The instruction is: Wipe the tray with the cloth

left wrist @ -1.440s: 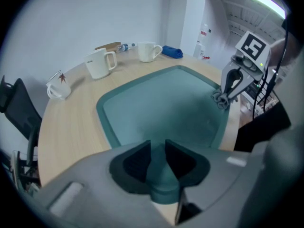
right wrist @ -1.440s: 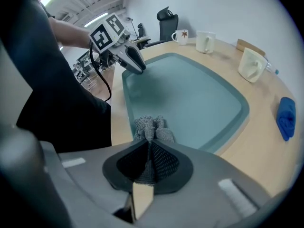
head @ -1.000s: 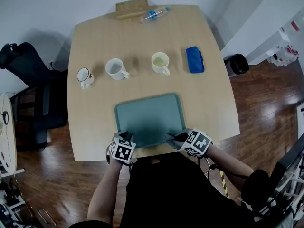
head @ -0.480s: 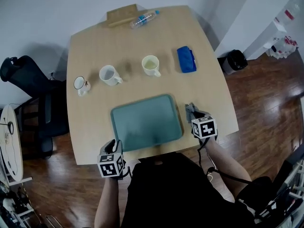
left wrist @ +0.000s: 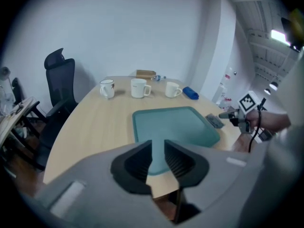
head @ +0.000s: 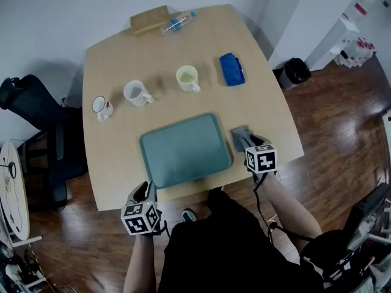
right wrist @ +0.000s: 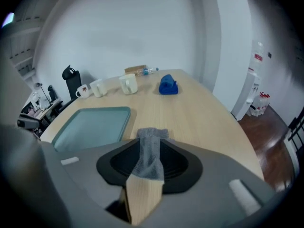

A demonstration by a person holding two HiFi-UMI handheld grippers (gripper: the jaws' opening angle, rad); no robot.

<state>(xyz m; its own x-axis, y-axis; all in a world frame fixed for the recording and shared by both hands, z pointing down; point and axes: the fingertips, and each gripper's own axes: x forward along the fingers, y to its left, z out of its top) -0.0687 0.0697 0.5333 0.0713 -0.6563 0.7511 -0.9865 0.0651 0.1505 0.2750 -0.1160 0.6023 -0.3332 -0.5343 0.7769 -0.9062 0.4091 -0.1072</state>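
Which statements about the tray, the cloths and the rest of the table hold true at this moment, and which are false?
1. A mug stands on the tray. False: the tray is bare, and the three mugs stand on the table beyond it.
2. A blue bundle lies on the table to the right of the mugs. True.
3. The grey cloth lies on the tray. False: the grey cloth lies on the table beside the tray's right edge, between the opening jaws of the right gripper.
4. A bottle lies on its side near the table's far edge. True.
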